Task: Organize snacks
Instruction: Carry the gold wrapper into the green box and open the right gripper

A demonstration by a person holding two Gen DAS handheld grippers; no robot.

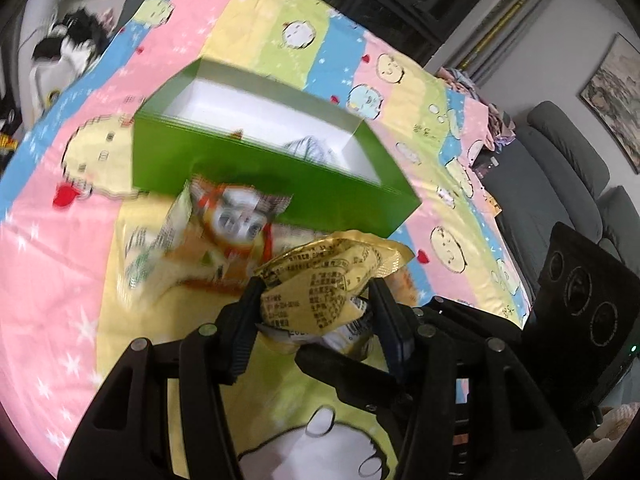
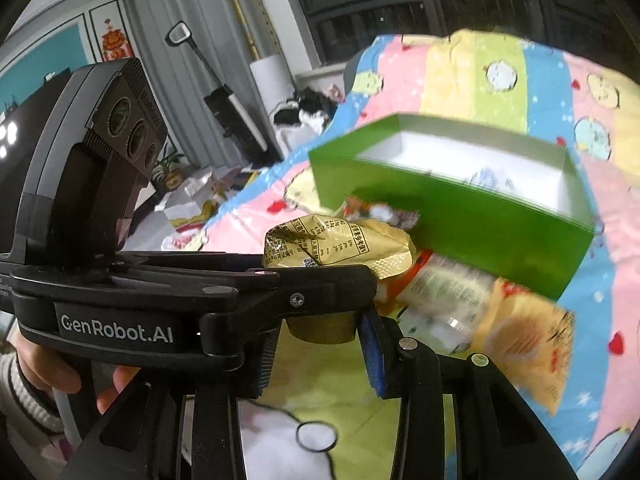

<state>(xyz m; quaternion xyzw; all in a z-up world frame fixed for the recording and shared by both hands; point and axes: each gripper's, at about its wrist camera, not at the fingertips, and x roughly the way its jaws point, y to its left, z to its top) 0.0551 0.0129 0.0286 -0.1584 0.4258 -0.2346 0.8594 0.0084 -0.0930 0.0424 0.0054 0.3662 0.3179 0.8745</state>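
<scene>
- Nearest the left wrist camera, the left gripper [image 1: 316, 300] has its 2 black ribbed fingers [image 1: 244, 320] pinching the gold snack packet [image 1: 320, 280] from either side, and the foil bulges out between and beyond them.
- The packet is crinkled, shiny gold foil with a crimped sealed edge at its far end and blocks of small black print on its face; a paler, silvery part of it shows down between the fingers.
- In the right wrist view the right gripper [image 2: 320, 344] has its fingers partly spread, with blue pads on their inner faces, on either side of a round, dull gold thing that hangs under the left gripper's bar; I cannot tell whether the pads press on it.
- Just beyond the gold packet lies a second snack bag [image 1: 192, 248], blurred, of glossy plastic in pale yellow, orange and white, touching the near wall of the green box [image 1: 256, 172].
- The box is rectangular, smooth green card outside and white inside, open at the top, with something pale and printed lying in its right end.
- Everything rests on a wrinkled bedsheet [image 1: 52, 280] striped in pink, yellow, green and blue with cartoon figures.
- A hand [image 2: 60, 368] in a striped knit cuff grips a handle at the left.
</scene>
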